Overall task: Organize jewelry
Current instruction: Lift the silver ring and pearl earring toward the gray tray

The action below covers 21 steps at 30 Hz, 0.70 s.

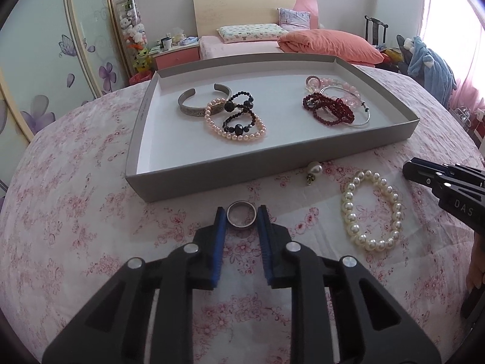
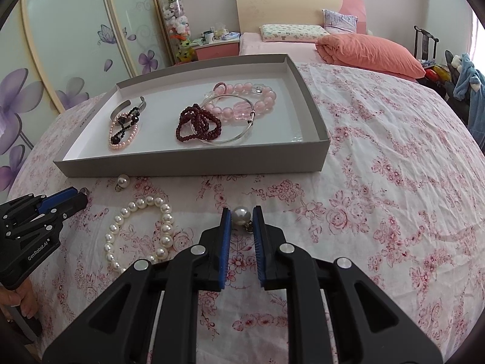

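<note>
A grey tray (image 1: 272, 163) (image 2: 194, 163) on the floral cloth holds a silver cuff (image 1: 200, 103), pink-pearl (image 1: 236, 135) and black-bead bracelets (image 1: 239, 115), dark red beads (image 1: 329, 109) (image 2: 197, 123), a pink bead bracelet (image 2: 251, 103) and a silver bangle (image 2: 224, 142). My left gripper (image 1: 242, 217) is shut on a silver ring (image 1: 242, 217) at the cloth. My right gripper (image 2: 241, 216) is shut on a pearl earring (image 2: 241, 216). A white pearl bracelet (image 1: 372, 209) (image 2: 139, 236) and a second pearl earring (image 1: 313, 171) (image 2: 122, 181) lie on the cloth in front of the tray.
The right gripper's body (image 1: 448, 188) shows at the right edge of the left wrist view; the left gripper's body (image 2: 39, 218) shows at the left of the right wrist view. A bed with an orange duvet (image 1: 327, 45) stands behind the table.
</note>
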Tool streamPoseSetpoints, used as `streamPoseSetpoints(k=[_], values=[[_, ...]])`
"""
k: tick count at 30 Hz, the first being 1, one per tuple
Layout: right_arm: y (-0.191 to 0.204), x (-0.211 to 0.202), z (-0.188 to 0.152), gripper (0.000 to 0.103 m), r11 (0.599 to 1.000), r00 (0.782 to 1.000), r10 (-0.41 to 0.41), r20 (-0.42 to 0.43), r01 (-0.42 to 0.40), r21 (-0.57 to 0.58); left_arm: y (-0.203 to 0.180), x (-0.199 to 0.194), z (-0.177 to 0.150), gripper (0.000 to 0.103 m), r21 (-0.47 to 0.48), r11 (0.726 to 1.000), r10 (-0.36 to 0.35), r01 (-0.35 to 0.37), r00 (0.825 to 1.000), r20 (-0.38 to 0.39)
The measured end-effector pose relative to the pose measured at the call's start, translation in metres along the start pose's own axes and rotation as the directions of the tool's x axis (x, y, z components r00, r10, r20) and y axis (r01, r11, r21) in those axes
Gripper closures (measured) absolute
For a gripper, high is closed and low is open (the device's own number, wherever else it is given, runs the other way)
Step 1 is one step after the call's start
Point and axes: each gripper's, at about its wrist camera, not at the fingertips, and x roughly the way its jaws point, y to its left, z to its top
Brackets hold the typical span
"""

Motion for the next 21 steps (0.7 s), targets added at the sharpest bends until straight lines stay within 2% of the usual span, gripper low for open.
streamPoseSetpoints(k=[10, 21], values=[[0.0009, 0.0009, -0.0002, 0.087, 1.0, 1.0, 0.003, -0.001, -0.003, 0.001, 0.0032, 0.0046, 0.0052, 0.073, -0.019, 1.0, -0.01, 0.01, 1.0, -0.002], [0.0006, 0.0012, 0.0, 0.087, 1.0, 1.0, 0.002, -0.001, -0.002, 0.001, 0.0035, 0.0055, 0.0056, 0.073, -0.019, 1.0, -0.01, 0.01, 1.0, -0.003]])
